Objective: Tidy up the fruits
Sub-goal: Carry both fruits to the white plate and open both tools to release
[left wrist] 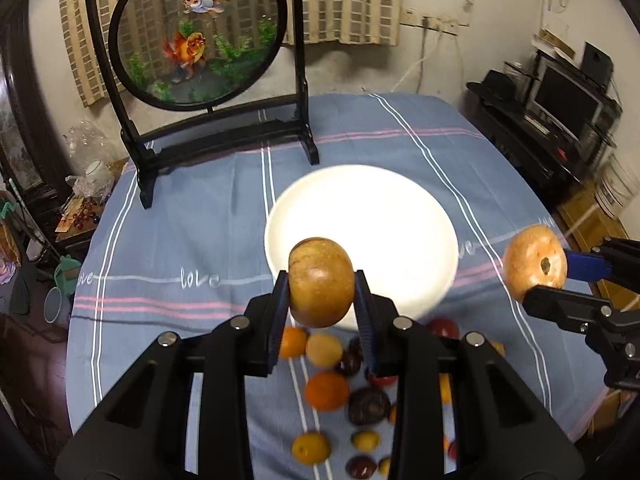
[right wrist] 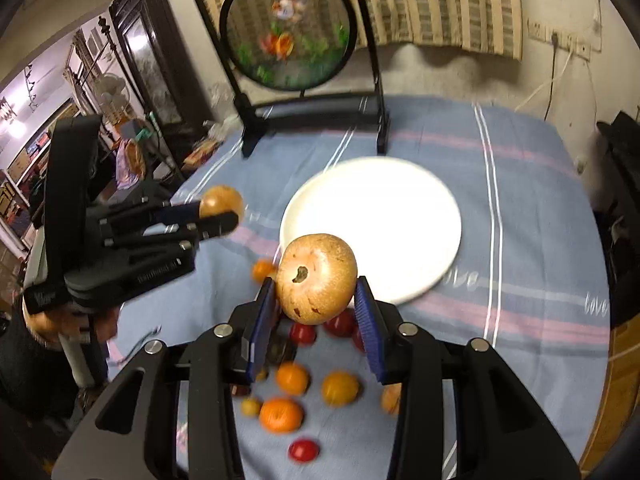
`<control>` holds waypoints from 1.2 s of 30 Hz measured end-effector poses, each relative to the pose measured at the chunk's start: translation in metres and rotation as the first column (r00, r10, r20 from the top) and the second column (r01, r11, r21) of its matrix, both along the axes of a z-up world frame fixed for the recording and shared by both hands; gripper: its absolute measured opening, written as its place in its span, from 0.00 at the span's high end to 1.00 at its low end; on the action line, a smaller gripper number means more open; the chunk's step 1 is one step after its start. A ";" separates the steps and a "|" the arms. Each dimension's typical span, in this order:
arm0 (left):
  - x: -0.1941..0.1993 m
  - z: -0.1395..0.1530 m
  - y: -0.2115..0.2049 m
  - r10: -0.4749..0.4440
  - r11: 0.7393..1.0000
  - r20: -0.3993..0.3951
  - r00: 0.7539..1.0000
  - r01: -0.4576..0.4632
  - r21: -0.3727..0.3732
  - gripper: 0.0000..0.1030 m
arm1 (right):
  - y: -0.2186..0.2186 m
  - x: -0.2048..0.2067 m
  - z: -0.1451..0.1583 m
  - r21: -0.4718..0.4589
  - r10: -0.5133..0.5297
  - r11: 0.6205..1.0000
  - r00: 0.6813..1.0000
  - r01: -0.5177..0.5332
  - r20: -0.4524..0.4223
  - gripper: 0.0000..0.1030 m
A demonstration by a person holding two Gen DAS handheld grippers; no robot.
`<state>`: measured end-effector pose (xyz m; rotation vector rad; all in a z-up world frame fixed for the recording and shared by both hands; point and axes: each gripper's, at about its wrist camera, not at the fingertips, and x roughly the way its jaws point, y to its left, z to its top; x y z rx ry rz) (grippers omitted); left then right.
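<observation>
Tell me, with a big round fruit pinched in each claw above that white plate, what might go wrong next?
1. The left gripper and right gripper each pinch a smooth round tan fruit only at its sides; either could slip out and fall.
2. Released from height, a fruit may roll off the shallow white plate.
3. Both grippers approach the plate together, so they could bump each other.

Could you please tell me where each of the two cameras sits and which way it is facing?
Left wrist: on the left gripper, looking forward and down over its tan round fruit at the white round plate; the right gripper shows at right.
Right wrist: on the right gripper, looking the same way over its speckled tan fruit; the left gripper shows at left.
Shared: plate, blue striped tablecloth, round goldfish screen, loose small fruits.
</observation>
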<state>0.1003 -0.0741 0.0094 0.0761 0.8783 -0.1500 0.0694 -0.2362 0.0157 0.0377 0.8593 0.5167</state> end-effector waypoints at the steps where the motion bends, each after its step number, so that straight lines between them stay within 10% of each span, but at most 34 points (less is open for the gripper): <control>1: 0.005 -0.002 -0.003 0.004 1.000 0.003 1.000 -0.004 0.011 0.69 | 0.000 0.008 0.000 0.003 -0.004 1.000 1.000 0.004 0.005 0.61; 23: 0.115 -0.088 -0.022 0.002 0.997 -0.116 0.993 0.008 0.080 0.69 | 0.020 0.148 -0.078 -0.091 -0.064 0.995 0.987 0.051 -0.145 0.61; 28: 0.124 -0.105 -0.021 0.028 0.993 -0.119 0.993 -0.014 0.116 0.37 | 0.018 0.165 -0.100 -0.124 -0.084 0.990 0.981 0.062 -0.174 0.58; 36: 0.114 -0.080 0.000 0.059 0.997 -0.069 0.996 -0.056 0.055 0.36 | 0.000 0.148 -0.061 -0.091 -0.089 0.992 0.993 0.082 -0.074 0.40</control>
